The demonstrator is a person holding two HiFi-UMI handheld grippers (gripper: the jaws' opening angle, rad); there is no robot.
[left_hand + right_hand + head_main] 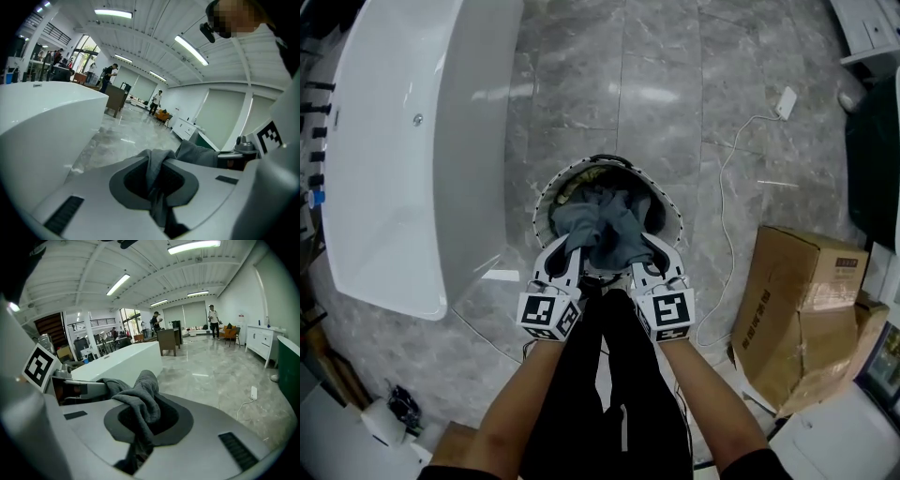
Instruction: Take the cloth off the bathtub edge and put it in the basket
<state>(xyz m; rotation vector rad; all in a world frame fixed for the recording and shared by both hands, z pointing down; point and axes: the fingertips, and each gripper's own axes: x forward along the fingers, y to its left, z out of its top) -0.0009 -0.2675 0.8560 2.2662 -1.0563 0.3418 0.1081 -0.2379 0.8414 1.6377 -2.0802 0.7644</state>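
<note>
A grey cloth (602,228) hangs bunched between my two grippers, right over the round basket (546,199) on the floor. My left gripper (577,247) is shut on the cloth's left side, and the fabric (157,180) runs down through its jaws. At the cloth's right side my right gripper (636,246) is shut too, with a thick fold (143,401) pinched in its jaws. The white bathtub (403,141) stands to the left, its edge bare. Other fabric lies inside the basket under the cloth.
A cardboard box (806,309) stands on the floor at the right. A white cable with a plug (786,101) trails across the grey tiles right of the basket. The person's black-trousered legs (609,384) are directly below the grippers. Several people stand far off in the hall (213,319).
</note>
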